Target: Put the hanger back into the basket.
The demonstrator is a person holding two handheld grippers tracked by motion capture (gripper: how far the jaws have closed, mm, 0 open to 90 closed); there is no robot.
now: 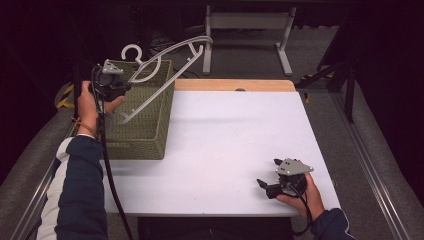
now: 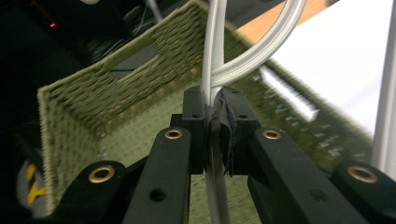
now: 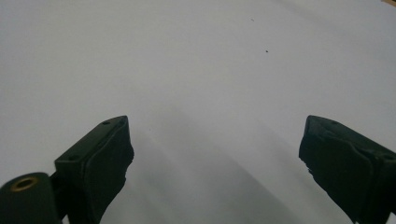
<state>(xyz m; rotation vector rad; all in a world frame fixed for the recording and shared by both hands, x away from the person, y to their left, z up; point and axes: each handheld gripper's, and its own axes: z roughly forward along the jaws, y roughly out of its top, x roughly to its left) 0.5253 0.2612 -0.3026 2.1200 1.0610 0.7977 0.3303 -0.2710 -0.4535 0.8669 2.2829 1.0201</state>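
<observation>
A white plastic hanger [image 1: 165, 65] is held up in the air above a green woven basket [image 1: 145, 135] at the table's left. My left gripper [image 1: 122, 90] is shut on the hanger, near its neck below the hook. Seen from the left gripper view, the hanger's bars [image 2: 212, 56] pass between the closed pads [image 2: 229, 126], with the basket's inside [image 2: 140, 130] underneath. My right gripper [image 1: 267, 186] rests near the front right of the white table [image 1: 235, 135], open and holding nothing. Its wide-apart fingers [image 3: 107, 158] look over bare white tabletop [image 3: 196, 70].
A wooden strip [image 1: 235, 85] runs along the table's far edge. A white frame leg [image 1: 282, 45] stands on the floor behind the table. Grey padded rails [image 1: 370, 150] flank both sides. The person's dark sleeves come in from the bottom.
</observation>
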